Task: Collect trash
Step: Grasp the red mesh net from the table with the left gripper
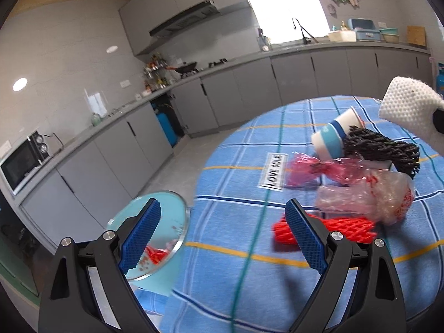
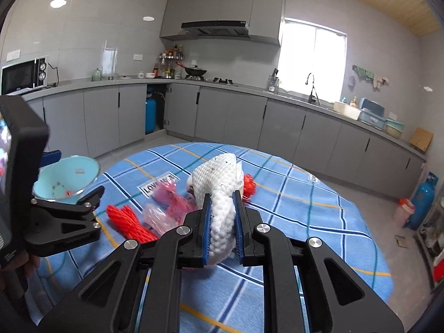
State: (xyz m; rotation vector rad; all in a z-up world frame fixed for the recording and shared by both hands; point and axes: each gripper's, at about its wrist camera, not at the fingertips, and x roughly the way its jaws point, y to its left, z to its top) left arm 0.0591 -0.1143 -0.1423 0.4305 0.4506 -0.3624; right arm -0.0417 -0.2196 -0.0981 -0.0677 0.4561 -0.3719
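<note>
The right hand-held gripper [image 2: 222, 216] is pinching a white dimpled foam fruit sleeve [image 2: 220, 188], lifted clear above the round tabletop covered in a blue plaid cloth [image 2: 305, 211]. The left hand-held gripper [image 1: 222, 236] hangs spread wide with nothing between its blue ribbed pads [image 1: 144, 233], low over the near edge of the tabletop.

The pale blue round bin with a clear rim [image 1: 166, 222] stands just beside the tabletop's edge, and a scrap of red already lies inside it. The rest of the trash sits heaped together on the cloth: a red foam net sleeve [image 1: 347, 229], a crumpled clear plastic wrapper with red print [image 1: 374, 197], a pink crinkled plastic wrapper [image 1: 313, 168], a black foam net sleeve [image 1: 383, 149] and a tipped white paper cup with a blue band [image 1: 333, 136].

The main risk is the foam sleeve itself. It is soft and springy, squeezed only at its lower part, so a quick swing toward the bin could let it slip out or fall short on the floor. The left hand-held gripper lies between the carried sleeve and the bin, so the two tools could knock together on the way across. Because the remaining pieces overlap, a later grab at the red net may drag the clear wrapper along or push the light cup rolling off the edge.
</note>
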